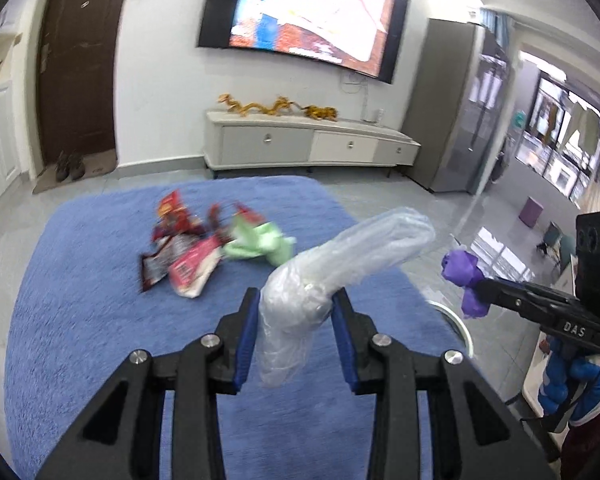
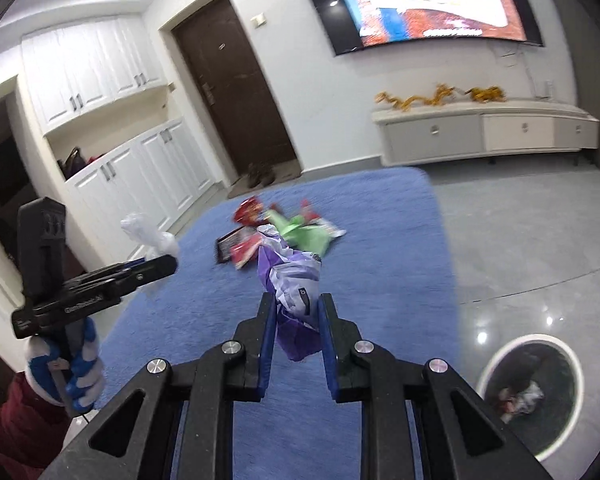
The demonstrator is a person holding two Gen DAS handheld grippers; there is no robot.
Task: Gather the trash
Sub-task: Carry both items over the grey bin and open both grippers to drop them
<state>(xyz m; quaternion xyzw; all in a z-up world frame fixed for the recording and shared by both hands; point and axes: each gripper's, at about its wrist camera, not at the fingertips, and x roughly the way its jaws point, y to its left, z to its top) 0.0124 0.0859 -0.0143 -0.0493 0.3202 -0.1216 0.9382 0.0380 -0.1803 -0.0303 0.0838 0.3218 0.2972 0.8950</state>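
Note:
My left gripper (image 1: pixel 296 300) is shut on a crumpled clear plastic bag (image 1: pixel 356 248) and holds it above the blue rug (image 1: pixel 100 320). It also shows in the right wrist view (image 2: pixel 156 256) with the clear bag (image 2: pixel 148 236). My right gripper (image 2: pixel 296 304) is shut on a purple wrapper (image 2: pixel 292 280), also above the rug (image 2: pixel 380 260); it shows in the left wrist view (image 1: pixel 480 284) with the purple wrapper (image 1: pixel 462 276). A pile of red, white and green wrappers (image 1: pixel 208 248) lies on the rug ahead, also seen from the right (image 2: pixel 284 232).
A round white-rimmed trash bin (image 2: pixel 528 392) with some trash inside stands on the grey tile floor to the right of the rug; its rim shows in the left view (image 1: pixel 460 324). A low TV cabinet (image 1: pixel 308 144), a dark door (image 2: pixel 232 80) and white cupboards (image 2: pixel 132 176) line the walls.

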